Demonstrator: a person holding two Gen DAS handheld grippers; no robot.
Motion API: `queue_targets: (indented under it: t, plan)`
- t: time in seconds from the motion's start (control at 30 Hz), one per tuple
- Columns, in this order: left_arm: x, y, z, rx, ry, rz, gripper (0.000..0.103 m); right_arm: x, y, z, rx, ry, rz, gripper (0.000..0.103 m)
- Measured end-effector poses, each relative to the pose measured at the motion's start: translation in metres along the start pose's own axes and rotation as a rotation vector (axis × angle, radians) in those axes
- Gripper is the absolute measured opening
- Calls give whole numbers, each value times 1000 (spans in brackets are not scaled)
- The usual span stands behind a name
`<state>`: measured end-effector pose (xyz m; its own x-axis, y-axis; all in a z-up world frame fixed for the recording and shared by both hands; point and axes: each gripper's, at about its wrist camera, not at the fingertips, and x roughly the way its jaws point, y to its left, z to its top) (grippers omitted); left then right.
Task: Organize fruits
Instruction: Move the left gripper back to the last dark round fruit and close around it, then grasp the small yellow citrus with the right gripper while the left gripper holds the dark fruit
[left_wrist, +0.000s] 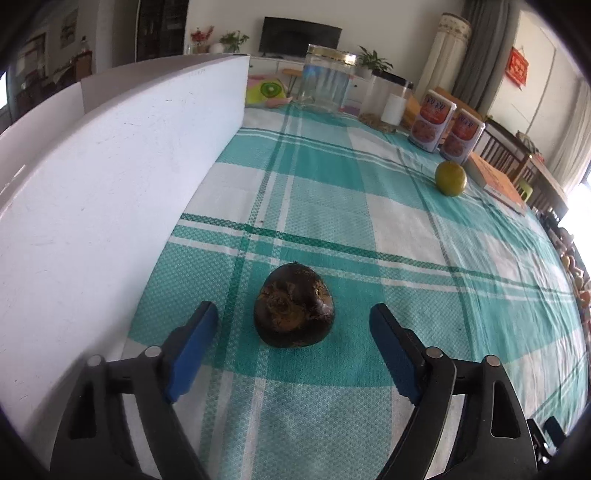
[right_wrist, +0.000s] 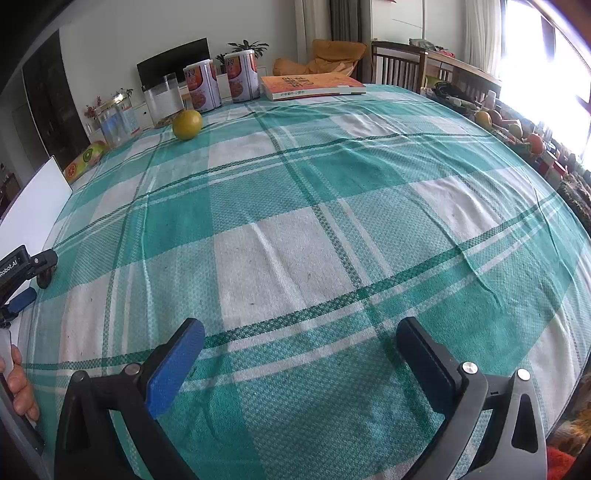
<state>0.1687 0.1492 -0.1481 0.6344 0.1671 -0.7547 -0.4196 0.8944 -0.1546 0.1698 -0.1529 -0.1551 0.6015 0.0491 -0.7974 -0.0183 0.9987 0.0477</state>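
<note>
A dark brown round fruit (left_wrist: 294, 305) lies on the green-and-white checked tablecloth (left_wrist: 332, 192), between and just ahead of the open fingers of my left gripper (left_wrist: 293, 312), not touched. A yellow-green citrus fruit (left_wrist: 450, 177) sits far right near two cans; it also shows in the right wrist view (right_wrist: 187, 124) at the far left. My right gripper (right_wrist: 301, 330) is open and empty above bare cloth (right_wrist: 332, 206). The left gripper's body (right_wrist: 22, 273) shows at the left edge of the right wrist view.
A white board (left_wrist: 110, 184) stands along the left. Two orange-labelled cans (left_wrist: 447, 127), clear jars (left_wrist: 325, 83), an orange book (left_wrist: 498, 182) and a fruit-print item (left_wrist: 267, 92) line the far side. Chairs (right_wrist: 399, 66) and cluttered items (right_wrist: 517, 133) lie beyond the right edge.
</note>
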Motion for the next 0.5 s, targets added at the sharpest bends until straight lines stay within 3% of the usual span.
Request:
queue_targets:
  t: [0.03,0.1,0.17,0.23,0.3,0.37,0.4,0.47,0.5]
  plan:
    - [1,-2,-1,19,1,-5,43,0,0,0,0,0,0,103]
    - [-2,-2,-1,39,5,-27,43,0,0,0,1,0,1,103]
    - [-8,-9,-5,67,21,-118,43,0,0,0,0,0,0,103]
    - [-18,-30,-14,163,22,-196,43,0,0,0,-3,2,-3,103]
    - [-24,-57,-26,291,27,-226,43,1,1,0,-6,3,-5,103]
    - [-24,-75,-36,356,53,-255,44,1,0,0,-5,2,-3,103]
    - [-23,-80,-38,366,65,-259,47,0,0,0,-3,1,0,103]
    - [-23,-80,-37,369,62,-245,64,0,0,0,0,-1,4,103]
    - [-21,-78,-35,356,74,-231,83,0,0,0,0,-1,5,103]
